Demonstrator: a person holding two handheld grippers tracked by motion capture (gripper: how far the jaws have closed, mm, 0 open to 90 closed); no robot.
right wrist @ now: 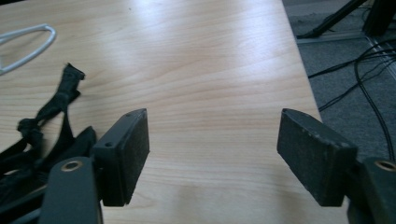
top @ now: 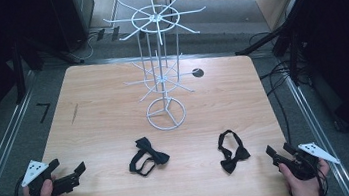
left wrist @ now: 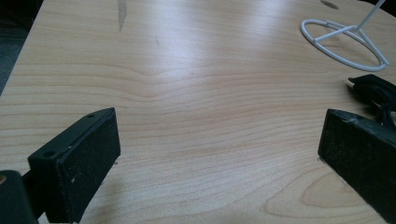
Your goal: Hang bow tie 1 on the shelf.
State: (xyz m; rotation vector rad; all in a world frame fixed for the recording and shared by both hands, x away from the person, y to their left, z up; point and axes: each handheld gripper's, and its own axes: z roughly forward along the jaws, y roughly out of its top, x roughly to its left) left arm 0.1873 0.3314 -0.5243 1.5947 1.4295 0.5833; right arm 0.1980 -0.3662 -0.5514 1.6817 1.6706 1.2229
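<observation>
- Wooden table (top: pixel 111 131): light grain, rounded corners, a small dark round mark (top: pixel 198 73) near its far edge.
- White wire rack (top: pixel 159 54): upright past table centre, two tiers of radiating arms on thin posts, ring base (top: pixel 165 113) flat on the wood. Base ring also at top right of the left gripper view (left wrist: pixel 343 44) and top left of the right gripper view (right wrist: pixel 28 39).
- Left gripper (top: pixel 66 177): held at the near left corner, jaws wide apart, nothing between them, just bare wood in its own view (left wrist: pixel 219 154).
- Right gripper (top: pixel 276 155): held at the near right corner, jaws spread wide, empty; its own view (right wrist: pixel 212 154) shows wood between the pads.
- Left bow tie (top: pixel 147 156): black, strap looped, flat on the table near of the rack base, well apart from the left gripper.
- Right bow tie (top: pixel 232 151): black, lies flat just beside the right gripper, not touching the pads; in the right gripper view its strap (right wrist: pixel 46 112) trails left of the left jaw.
</observation>
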